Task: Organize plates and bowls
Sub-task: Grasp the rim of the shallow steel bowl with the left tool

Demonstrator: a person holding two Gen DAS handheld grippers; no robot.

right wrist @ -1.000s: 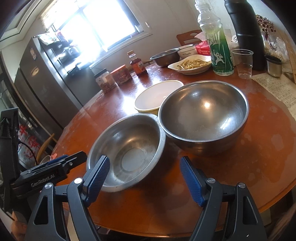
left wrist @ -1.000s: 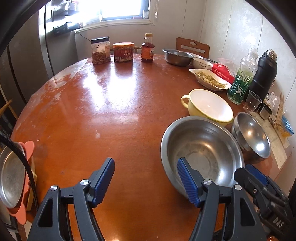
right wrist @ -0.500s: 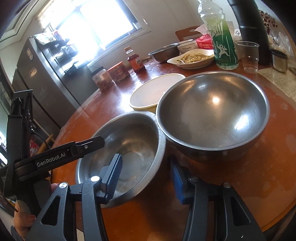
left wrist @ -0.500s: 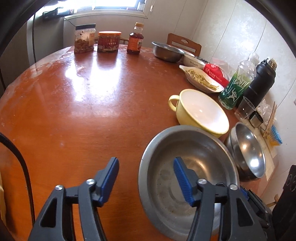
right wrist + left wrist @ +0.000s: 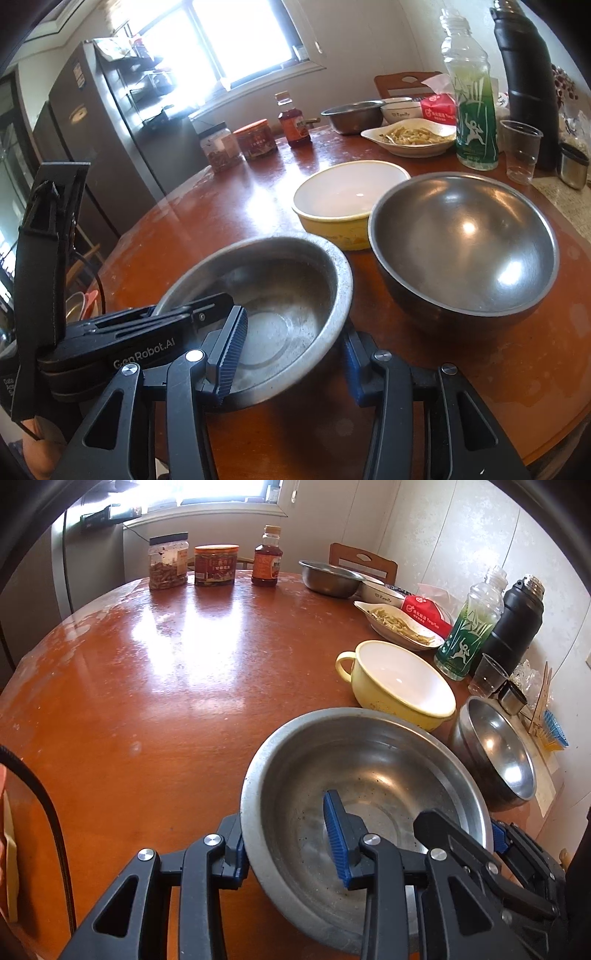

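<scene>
A wide steel basin (image 5: 369, 775) sits on the round brown table (image 5: 166, 701), nearest to me. My left gripper (image 5: 286, 845) straddles its near-left rim, one pad against the outer wall and one inside, and its jaws are closing on the rim. My right gripper (image 5: 291, 362) is shut on the opposite rim of the basin (image 5: 288, 280), one pad inside and one under the lip. Just behind the basin are a yellow bowl with a handle (image 5: 399, 686) and a deep steel bowl (image 5: 498, 753). Both are empty, and the deep bowl stands at the basin's right.
Along the far edge stand two jars (image 5: 168, 561), a syrup bottle (image 5: 266, 559) and a small steel bowl (image 5: 328, 578). To the right are a dish of food (image 5: 399, 624), a green bottle (image 5: 469, 635), a black flask (image 5: 517, 624) and a plastic cup (image 5: 487, 675). A fridge (image 5: 92, 122) stands left.
Both grippers have moved forward over the basin from opposite sides. Their jaws, wide a second ago, have narrowed onto its rim, the right first and then the left.
</scene>
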